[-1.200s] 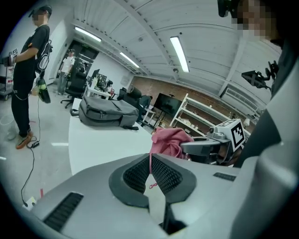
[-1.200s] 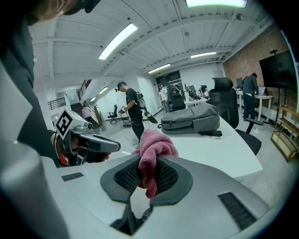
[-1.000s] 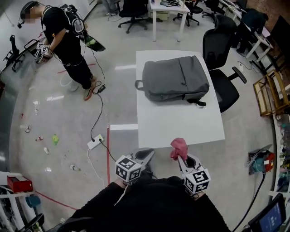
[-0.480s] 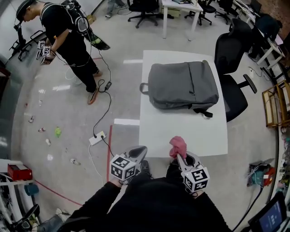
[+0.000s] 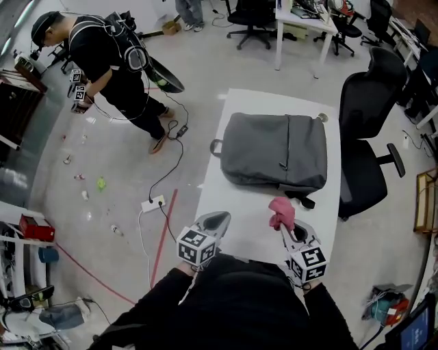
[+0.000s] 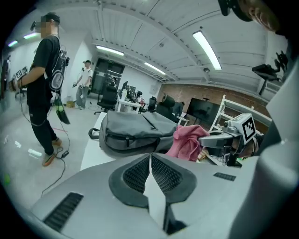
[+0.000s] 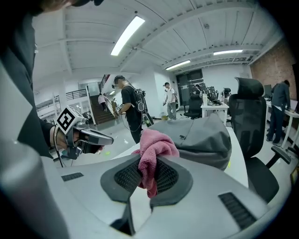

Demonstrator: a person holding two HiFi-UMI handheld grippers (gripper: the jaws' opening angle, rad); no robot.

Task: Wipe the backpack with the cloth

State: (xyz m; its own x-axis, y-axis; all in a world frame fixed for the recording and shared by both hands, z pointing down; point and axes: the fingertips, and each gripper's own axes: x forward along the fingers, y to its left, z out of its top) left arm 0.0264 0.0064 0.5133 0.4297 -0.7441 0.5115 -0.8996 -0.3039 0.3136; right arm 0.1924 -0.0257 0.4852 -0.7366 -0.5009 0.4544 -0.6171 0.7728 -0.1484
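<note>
A grey backpack [image 5: 277, 151] lies flat on the white table [image 5: 239, 215], its handle toward the left; it shows beyond the jaws as the backpack [image 6: 133, 131] and the backpack [image 7: 205, 137] in the two gripper views. My right gripper [image 5: 285, 222] is shut on a pink cloth [image 5: 281, 212], bunched above its jaws, the cloth [image 7: 153, 151] hanging between the pads, just short of the backpack's near edge. My left gripper [image 5: 220, 220] is shut with nothing in it, over the table's near left part; its jaws [image 6: 150, 163] meet.
A black office chair [image 5: 373, 130] stands at the table's right. A person in black [image 5: 113, 65] with grippers stands on the floor far left. A power strip and cable [image 5: 152, 202] lie left of the table. More desks and chairs [image 5: 301, 20] stand behind.
Both grippers have moved forward over the table's near edge toward the backpack, the right one carrying the pink cloth. The view has shifted closer to the table.
</note>
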